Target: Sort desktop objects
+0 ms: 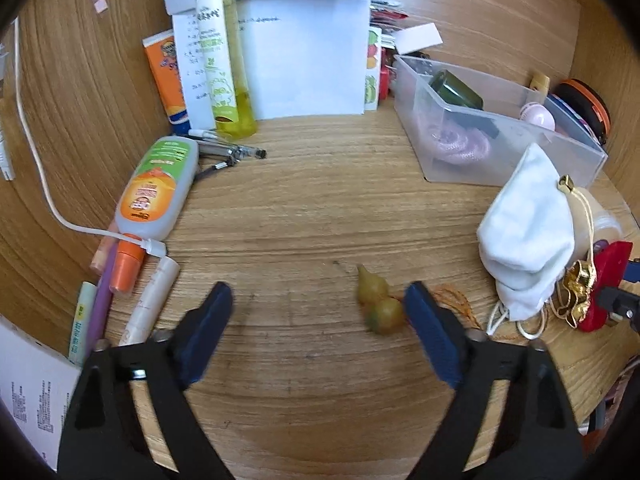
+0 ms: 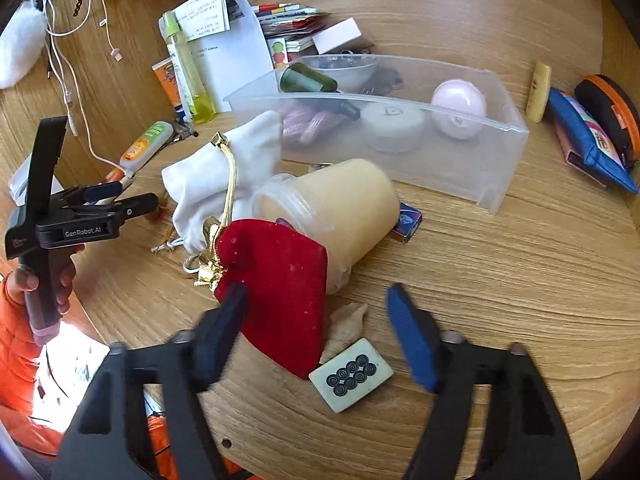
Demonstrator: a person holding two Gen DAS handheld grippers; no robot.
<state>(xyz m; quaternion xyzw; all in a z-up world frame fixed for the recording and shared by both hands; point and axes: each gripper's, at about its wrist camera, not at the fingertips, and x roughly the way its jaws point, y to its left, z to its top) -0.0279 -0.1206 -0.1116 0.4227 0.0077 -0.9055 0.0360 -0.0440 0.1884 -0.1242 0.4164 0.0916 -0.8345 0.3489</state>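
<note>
Bright even light, fisheye-warped edges, slight blur

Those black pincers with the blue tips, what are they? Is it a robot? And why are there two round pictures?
No robot: a person holds a hand tool in each hand, a two-finger gripper. Each carries a camera with a round wide lens that looks along its fingers, so there is one picture per hand.

The left gripper is open, nothing gripped; a small yellow gourd charm lies by one fingertip. In the right camera's picture you see that same tool held by a hand.

The right gripper is also open, around a red velvet pouch; whether a pad touches it, I cannot tell. Nearby on the wooden desk lie a mahjong tile, a white pouch, a cream jar on its side and a clear plastic bin.
</note>
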